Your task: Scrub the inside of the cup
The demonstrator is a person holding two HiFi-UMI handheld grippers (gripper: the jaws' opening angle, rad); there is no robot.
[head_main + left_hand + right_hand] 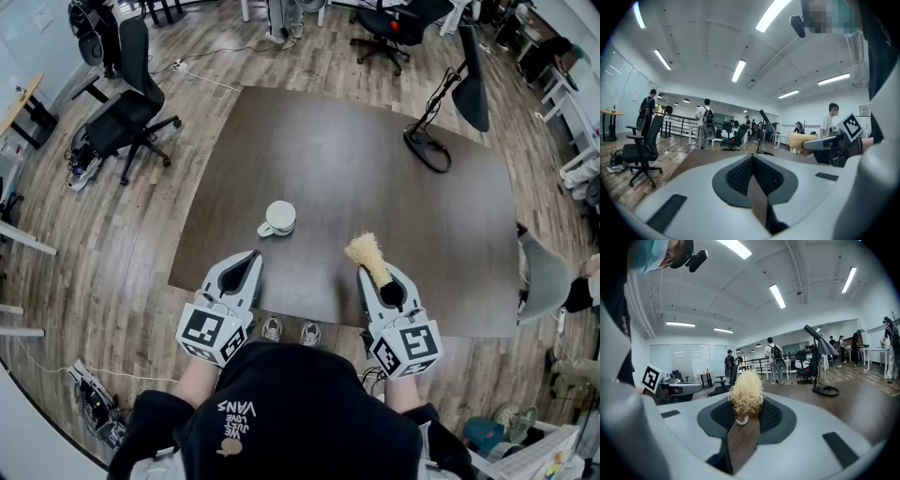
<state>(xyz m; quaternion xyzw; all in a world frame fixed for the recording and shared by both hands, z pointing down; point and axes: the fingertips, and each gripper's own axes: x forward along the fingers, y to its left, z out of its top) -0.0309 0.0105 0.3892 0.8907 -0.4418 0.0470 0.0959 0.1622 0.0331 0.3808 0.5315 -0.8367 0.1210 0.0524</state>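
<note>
Both tools sit short of the cup (279, 217): we should open our closed, empty left tool (249, 258) to steady it, then lower the brush (367, 251) our right tool (377, 272) grips.

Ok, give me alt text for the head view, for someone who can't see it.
From above: the right claw grips a pale-bristled scrub brush over the near edge of a dark table, short of the upright white cup. The left claw is shut and empty. A black desk lamp stands far right.
</note>
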